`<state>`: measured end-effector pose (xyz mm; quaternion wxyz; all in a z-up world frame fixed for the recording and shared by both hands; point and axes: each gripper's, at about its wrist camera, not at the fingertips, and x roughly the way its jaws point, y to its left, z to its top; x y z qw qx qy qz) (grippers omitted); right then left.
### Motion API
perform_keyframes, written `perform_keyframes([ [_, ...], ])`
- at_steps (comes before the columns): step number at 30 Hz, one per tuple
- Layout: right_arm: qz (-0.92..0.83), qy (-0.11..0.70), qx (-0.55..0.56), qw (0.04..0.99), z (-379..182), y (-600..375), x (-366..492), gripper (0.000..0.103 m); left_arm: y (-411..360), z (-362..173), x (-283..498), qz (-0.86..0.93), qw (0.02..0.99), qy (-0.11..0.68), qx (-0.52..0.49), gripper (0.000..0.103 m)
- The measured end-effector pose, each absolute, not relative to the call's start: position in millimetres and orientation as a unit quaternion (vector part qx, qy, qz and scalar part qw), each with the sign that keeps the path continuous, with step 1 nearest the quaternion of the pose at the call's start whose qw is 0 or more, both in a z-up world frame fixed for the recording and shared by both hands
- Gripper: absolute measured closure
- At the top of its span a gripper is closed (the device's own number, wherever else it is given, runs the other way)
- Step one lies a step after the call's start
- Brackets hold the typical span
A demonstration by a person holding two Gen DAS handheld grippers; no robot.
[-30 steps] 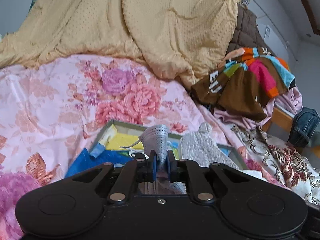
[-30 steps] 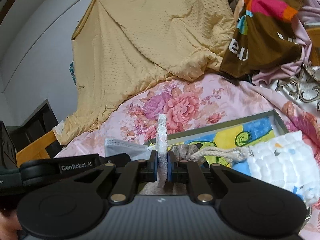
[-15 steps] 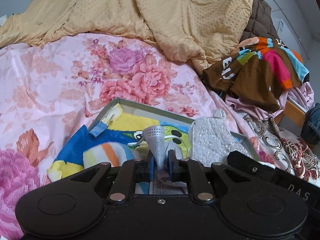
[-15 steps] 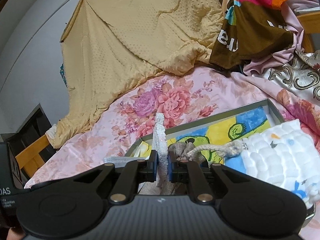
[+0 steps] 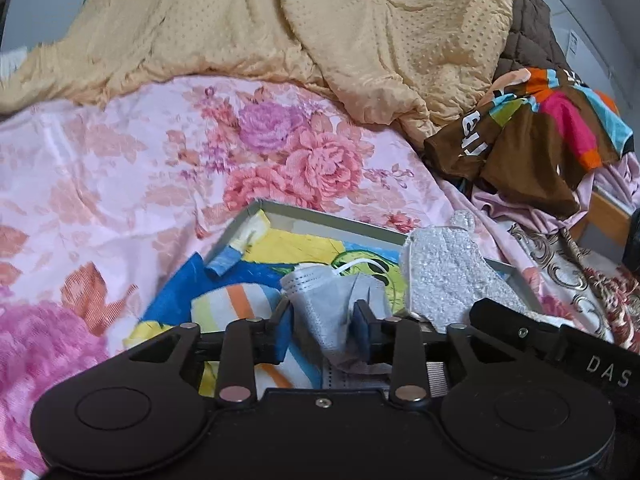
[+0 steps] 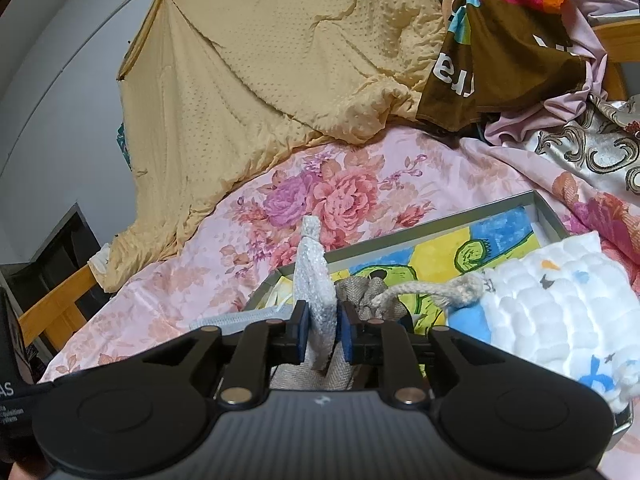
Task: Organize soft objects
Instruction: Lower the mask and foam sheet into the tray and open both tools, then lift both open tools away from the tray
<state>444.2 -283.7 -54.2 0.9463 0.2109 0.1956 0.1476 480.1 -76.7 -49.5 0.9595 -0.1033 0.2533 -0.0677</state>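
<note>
Left wrist view: my left gripper [image 5: 322,330] is opening its jaws; the grey face mask [image 5: 332,300] sags between them, the pads clear of it, over the metal tray [image 5: 320,216].

Right wrist view: my right gripper [image 6: 323,334] is opening too; the white sparkly cloth [image 6: 316,280] stands upright between the pads, whether gripped I cannot tell, at the tray's near corner.

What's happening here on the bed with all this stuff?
A person with two handheld grippers is sorting soft items into a shallow tray on the floral bedspread. The left gripper is opening around a grey face mask. The right gripper is opening around a sparkly white cloth piece.
</note>
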Motion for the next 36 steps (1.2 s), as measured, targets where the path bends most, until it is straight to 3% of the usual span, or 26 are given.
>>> perform_keyframes([
  [6, 0.148, 0.196, 0.211, 0.946, -54.1, -283.7, 444.3, 0.077, -73.9, -48.9, 475.6, -0.064, 0.961, 0.246, -0.105, 0.047],
  [12, 0.152, 0.190, 0.209, 0.947, -50.7, -285.5, 440.1, 0.060, -68.2, -46.2, 471.5, -0.062, 0.962, 0.239, -0.112, 0.029],
  [15, 0.157, 0.187, 0.211, 0.947, -48.4, -287.3, 437.5, 0.049, -66.7, -42.0, 468.0, -0.061, 0.963, 0.238, -0.112, 0.023],
  [17, 0.158, 0.185, 0.215, 0.946, -45.2, -289.4, 435.1, 0.035, -65.2, -38.8, 464.9, -0.060, 0.963, 0.236, -0.112, 0.018],
  [23, 0.147, 0.173, 0.205, 0.952, -20.6, -301.2, 416.7, 0.017, -57.8, -26.7, 448.0, -0.045, 0.966, 0.225, -0.119, 0.005],
  [32, 0.119, 0.146, 0.158, 0.969, 28.4, -301.8, 375.1, 0.000, -43.6, 8.0, 403.3, -0.034, 0.970, 0.196, -0.143, 0.001],
  [36, 0.110, 0.133, 0.127, 0.977, 50.2, -296.1, 349.7, 0.000, -40.4, 27.1, 377.6, -0.039, 0.971, 0.186, -0.143, 0.001],
])
